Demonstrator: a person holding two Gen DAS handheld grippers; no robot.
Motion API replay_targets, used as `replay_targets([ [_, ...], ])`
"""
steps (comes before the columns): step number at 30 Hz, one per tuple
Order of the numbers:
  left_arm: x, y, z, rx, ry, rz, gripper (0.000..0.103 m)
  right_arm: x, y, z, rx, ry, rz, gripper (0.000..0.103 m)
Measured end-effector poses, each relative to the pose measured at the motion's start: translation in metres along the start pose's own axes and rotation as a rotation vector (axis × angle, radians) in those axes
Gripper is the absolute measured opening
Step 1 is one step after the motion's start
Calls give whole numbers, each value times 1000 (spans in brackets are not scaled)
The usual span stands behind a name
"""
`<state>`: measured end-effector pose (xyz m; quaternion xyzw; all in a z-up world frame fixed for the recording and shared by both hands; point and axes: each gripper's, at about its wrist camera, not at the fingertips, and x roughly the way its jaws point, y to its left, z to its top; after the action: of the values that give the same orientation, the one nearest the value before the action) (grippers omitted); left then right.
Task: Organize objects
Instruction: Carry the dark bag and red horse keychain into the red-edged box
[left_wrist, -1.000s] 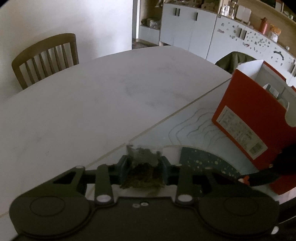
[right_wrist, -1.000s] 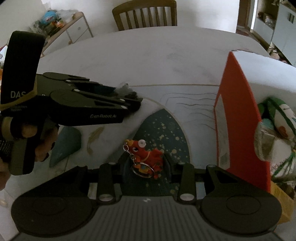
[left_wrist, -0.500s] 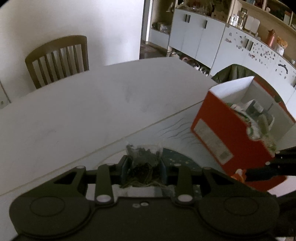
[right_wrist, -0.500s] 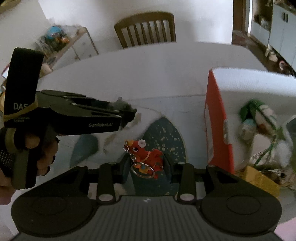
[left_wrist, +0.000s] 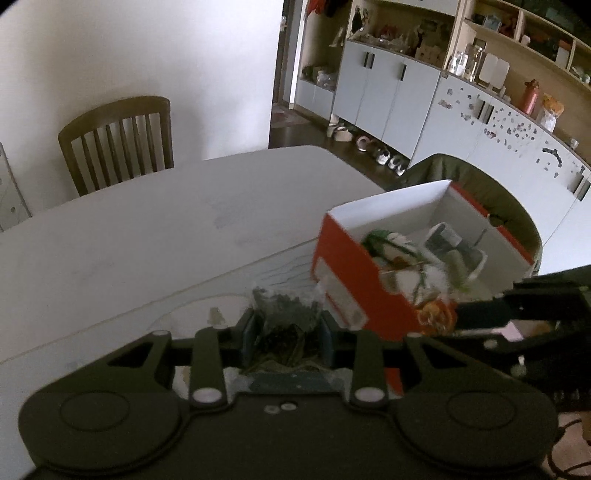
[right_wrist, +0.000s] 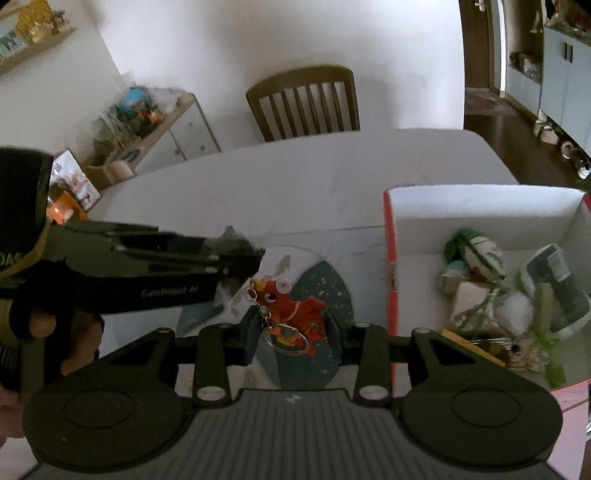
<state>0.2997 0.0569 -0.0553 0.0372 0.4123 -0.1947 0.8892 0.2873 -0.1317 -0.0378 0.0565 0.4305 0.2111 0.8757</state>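
the red box (right_wrist: 390, 266), open at the top with white inner walls, stands on the white table (left_wrist: 155, 229) and serves as the landmark here. inside it lie a green-and-white bundle (right_wrist: 476, 251), a dark pouch with a white rim (right_wrist: 554, 288), and some smaller things too jumbled to name. just to the left of the box, above a dark teal speckled patch on the mat (right_wrist: 328, 288), the right gripper (right_wrist: 291, 328) is clamped on a red toy keychain (right_wrist: 295, 310), its metal ring hanging in front of the toy; the pads press its sides. further left of the box, and at about the same height, the left gripper (left_wrist: 286, 332) pinches a small clear bag of dark dried leaves (left_wrist: 286, 317), with the bag's top edge sticking up beyond the fingertips. in the right wrist view a person's hand (right_wrist: 55, 332) wraps the left gripper's handle. behind the box, at the far edge of the table, stands a wooden chair (right_wrist: 306, 103). to the right of the box, across the room, runs a row of pale cabinets (left_wrist: 388, 92).
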Motion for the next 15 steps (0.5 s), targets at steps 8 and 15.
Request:
replay_targets([
  [8, -11, -41, 1, -17, -15, 5, 34, -37, -33, -2, 10, -35, 10, 37],
  [15, -13, -81, 10, 8, -29, 10, 34, -62, -69, -5, 29, -65, 3, 37],
])
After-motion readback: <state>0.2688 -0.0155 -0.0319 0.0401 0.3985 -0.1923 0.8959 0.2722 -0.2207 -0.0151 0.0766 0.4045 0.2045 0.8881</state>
